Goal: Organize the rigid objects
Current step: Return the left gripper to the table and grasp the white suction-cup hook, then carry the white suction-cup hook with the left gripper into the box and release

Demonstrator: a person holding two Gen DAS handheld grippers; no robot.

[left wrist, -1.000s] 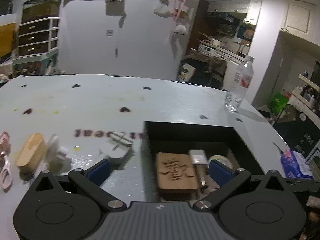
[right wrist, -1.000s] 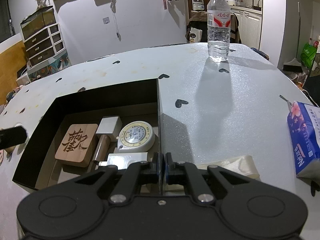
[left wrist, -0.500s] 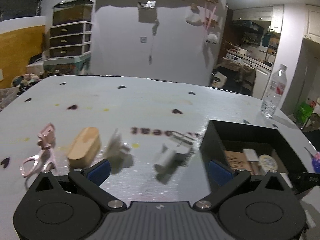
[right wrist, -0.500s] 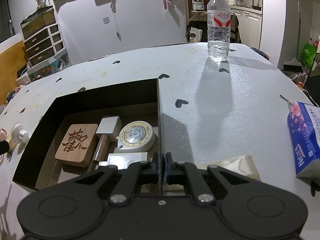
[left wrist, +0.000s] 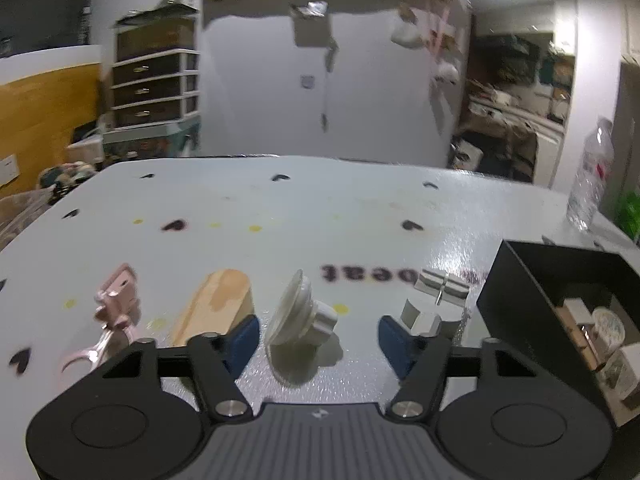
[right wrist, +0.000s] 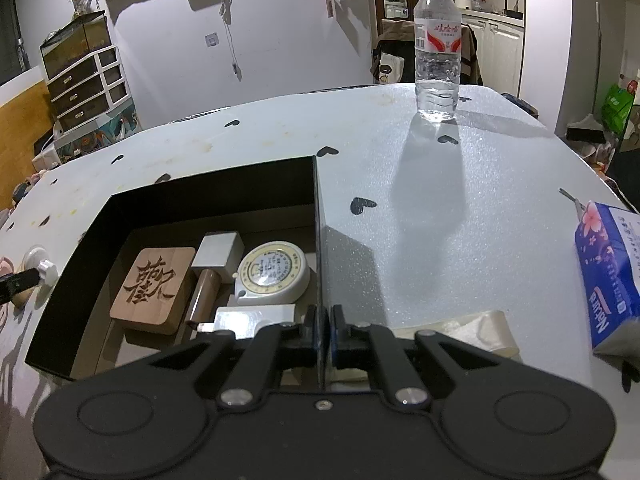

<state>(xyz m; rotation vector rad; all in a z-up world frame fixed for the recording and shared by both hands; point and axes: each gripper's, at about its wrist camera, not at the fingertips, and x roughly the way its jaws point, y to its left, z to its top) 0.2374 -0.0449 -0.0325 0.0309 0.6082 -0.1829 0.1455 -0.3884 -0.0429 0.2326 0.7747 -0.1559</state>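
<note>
My left gripper (left wrist: 318,342) is open, its blue pads on either side of a white suction cup with a knob (left wrist: 298,316) lying on the table. A wooden block (left wrist: 218,306) and a pink clip (left wrist: 114,310) lie to its left, a white bracket piece (left wrist: 434,300) to its right. The black box (right wrist: 216,188) holds a carved wooden tile (right wrist: 154,280), a round tape measure (right wrist: 274,274) and white pieces. My right gripper (right wrist: 325,330) is shut on the box's right wall. The suction cup also shows in the right wrist view (right wrist: 40,266).
A water bottle (right wrist: 437,42) stands at the table's far right. A blue tissue pack (right wrist: 610,276) lies at the right edge, a cream ribbon (right wrist: 476,330) beside my right gripper. The box also shows at the right of the left wrist view (left wrist: 560,276).
My left gripper has swung left from over the box to the loose objects and now frames the white suction cup. My right gripper has not moved.
</note>
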